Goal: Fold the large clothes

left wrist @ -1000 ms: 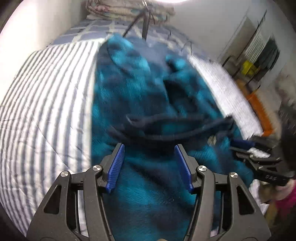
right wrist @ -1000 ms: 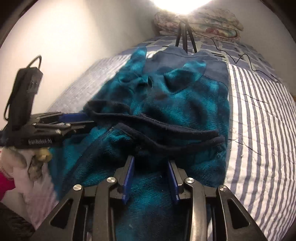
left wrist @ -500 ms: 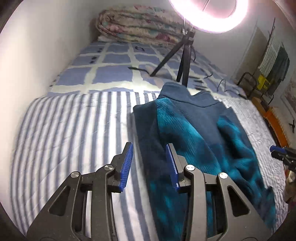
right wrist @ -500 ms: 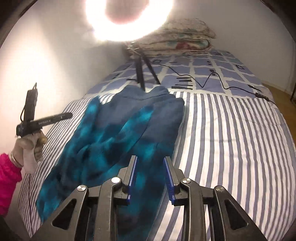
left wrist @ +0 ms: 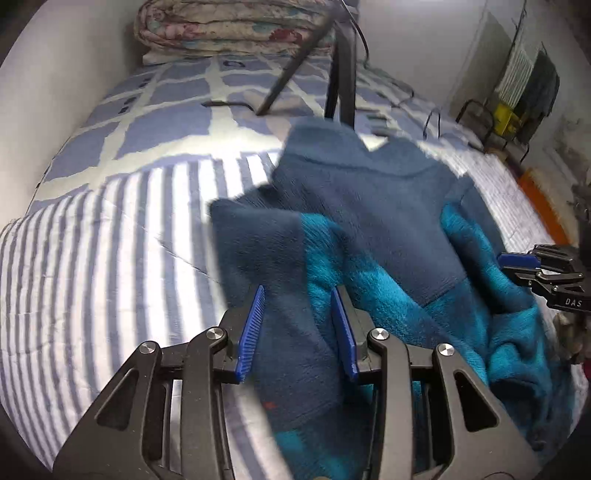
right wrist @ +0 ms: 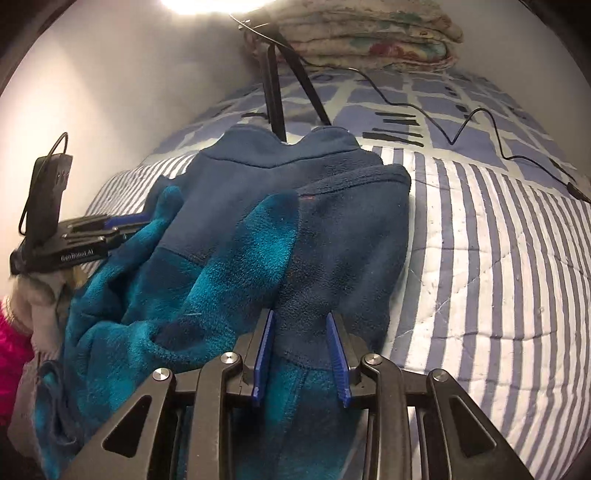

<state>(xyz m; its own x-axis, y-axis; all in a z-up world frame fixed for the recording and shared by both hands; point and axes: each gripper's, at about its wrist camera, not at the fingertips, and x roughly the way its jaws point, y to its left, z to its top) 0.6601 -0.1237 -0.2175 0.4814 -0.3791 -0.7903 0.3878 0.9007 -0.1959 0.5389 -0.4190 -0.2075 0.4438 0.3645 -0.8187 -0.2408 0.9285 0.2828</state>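
A large teal and navy fleece jacket [left wrist: 388, 229] lies on the striped bed, collar toward the far end, both sides folded in over the middle. It also shows in the right wrist view [right wrist: 280, 229]. My left gripper [left wrist: 300, 299] is open, its jaws either side of the jacket's navy left fold, just above the fabric. My right gripper [right wrist: 300, 326] is open over the jacket's navy right fold. Each gripper shows at the edge of the other's view: the right one [left wrist: 517, 260], the left one [right wrist: 125, 221].
A black tripod [right wrist: 275, 96] of a ring light stands on the bed just beyond the collar, with a cable [right wrist: 461, 125] trailing right. A folded floral quilt [left wrist: 229, 26] lies at the headboard. A wall runs along the left side; an orange bed edge [left wrist: 543, 206] is on the right.
A second ago both grippers were low at the jacket's hem. They lifted and swung forward, and the lower half is now folded up; both grippers have come down close over the folded sides.
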